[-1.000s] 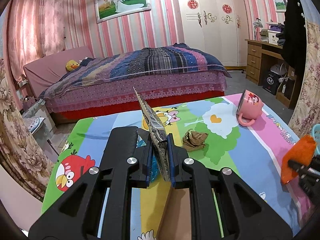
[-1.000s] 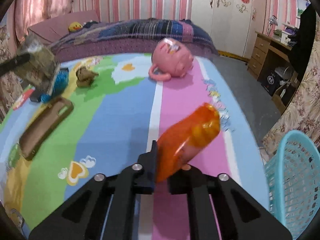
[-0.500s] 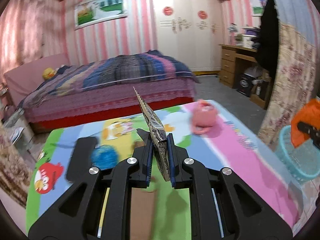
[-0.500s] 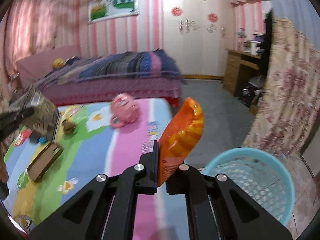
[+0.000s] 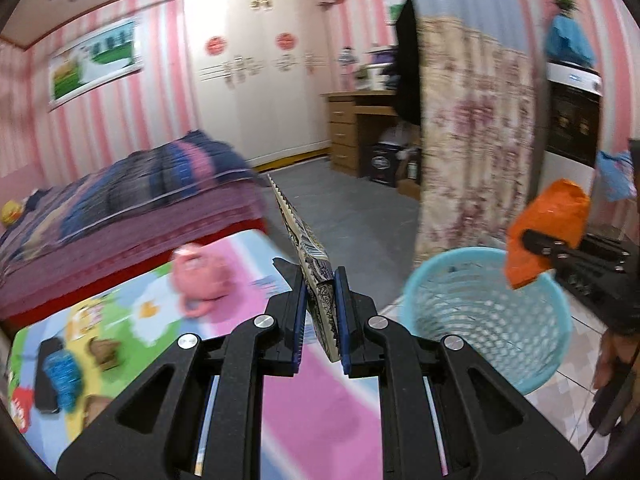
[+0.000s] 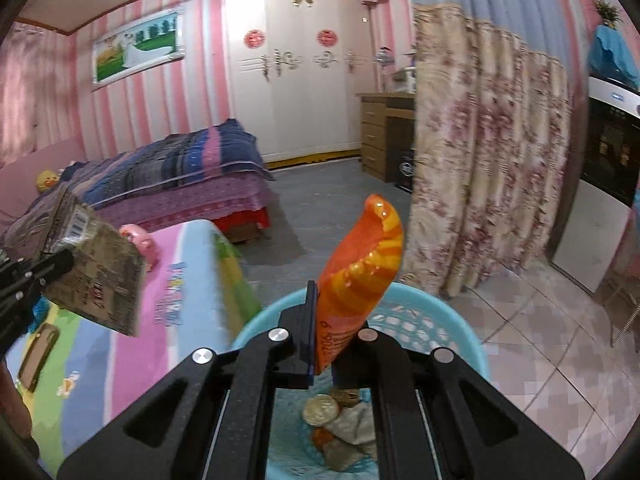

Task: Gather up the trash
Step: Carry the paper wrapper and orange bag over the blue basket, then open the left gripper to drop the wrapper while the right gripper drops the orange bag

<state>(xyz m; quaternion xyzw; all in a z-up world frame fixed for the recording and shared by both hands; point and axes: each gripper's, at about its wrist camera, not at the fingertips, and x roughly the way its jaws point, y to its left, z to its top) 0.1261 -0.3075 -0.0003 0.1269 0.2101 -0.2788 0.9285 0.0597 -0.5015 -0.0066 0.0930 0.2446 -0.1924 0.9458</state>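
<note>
Blue bin [image 6: 460,330] sits on the floor just off the mat's [image 5: 320,412] edge w/ trash already in the bottom, so it's the drop spot. R gripper [image 6: 334,340] is right over the bin, jaws clamped on the orange wrapper [image 6: 360,268], looks ready to let go. L gripper [image 5: 320,312] beside the bin over the mat, jaws pinched on the flat packet [image 5: 316,280] held edge-up, prob next in.
</note>
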